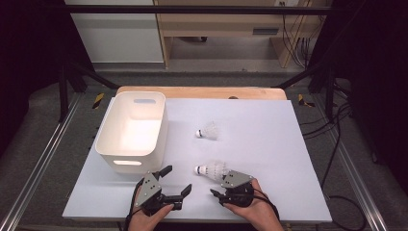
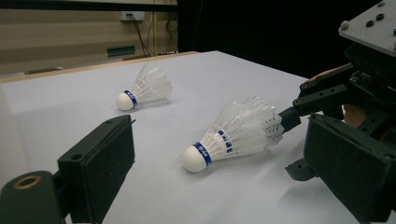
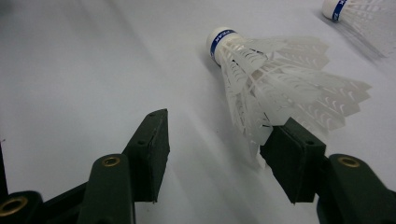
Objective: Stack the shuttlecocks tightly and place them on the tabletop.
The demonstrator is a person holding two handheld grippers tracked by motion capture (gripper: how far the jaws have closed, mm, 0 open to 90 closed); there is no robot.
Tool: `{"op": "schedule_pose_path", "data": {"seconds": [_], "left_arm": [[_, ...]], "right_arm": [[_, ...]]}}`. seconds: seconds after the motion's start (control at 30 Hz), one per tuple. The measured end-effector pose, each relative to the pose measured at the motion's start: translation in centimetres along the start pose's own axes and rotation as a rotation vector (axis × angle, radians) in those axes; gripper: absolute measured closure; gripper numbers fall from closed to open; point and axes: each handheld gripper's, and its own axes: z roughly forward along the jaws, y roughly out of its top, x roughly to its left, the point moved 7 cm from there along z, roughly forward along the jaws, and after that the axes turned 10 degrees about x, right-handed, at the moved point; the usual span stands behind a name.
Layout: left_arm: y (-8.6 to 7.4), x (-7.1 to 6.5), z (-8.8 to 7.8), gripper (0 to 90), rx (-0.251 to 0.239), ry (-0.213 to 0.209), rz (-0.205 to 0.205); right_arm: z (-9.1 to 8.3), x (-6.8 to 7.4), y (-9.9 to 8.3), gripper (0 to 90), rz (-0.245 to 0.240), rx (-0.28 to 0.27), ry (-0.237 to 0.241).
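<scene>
Right tongs [image 1: 222, 188]: released, one jaw touching the feather skirt of the near shuttlecock [image 1: 211, 169], near the table's [image 1: 269, 144] front edge.
Left tongs [image 1: 177, 179]: released, jaws wide, nothing between.
Far shuttlecock [image 1: 208, 131]: mid-table.
White bin [image 1: 132, 130]: left edge.

A lab: aluminium rails [image 1: 43, 159], trailing cables [image 1: 337, 130], black curtains.

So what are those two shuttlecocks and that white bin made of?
Near shuttlecock: likely real feathers, since the skirt shows separate translucent vanes on thin quills; its matte white rounded tip could be cork or foam under a blue band. Far shuttlecock looks the same. Bin: probably moulded plastic, smooth and faintly glossy, with rounded corners and cut-out handle slots.
</scene>
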Motion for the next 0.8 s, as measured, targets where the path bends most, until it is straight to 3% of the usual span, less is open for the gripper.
{"op": "schedule_pose_path", "data": {"seconds": [0.8], "left_arm": [[0.04,0.13,-0.07,8.7,-0.003,0.002,-0.002]], "right_arm": [[0.11,-0.73,-0.32,35.4,0.004,0.016,-0.049]]}}
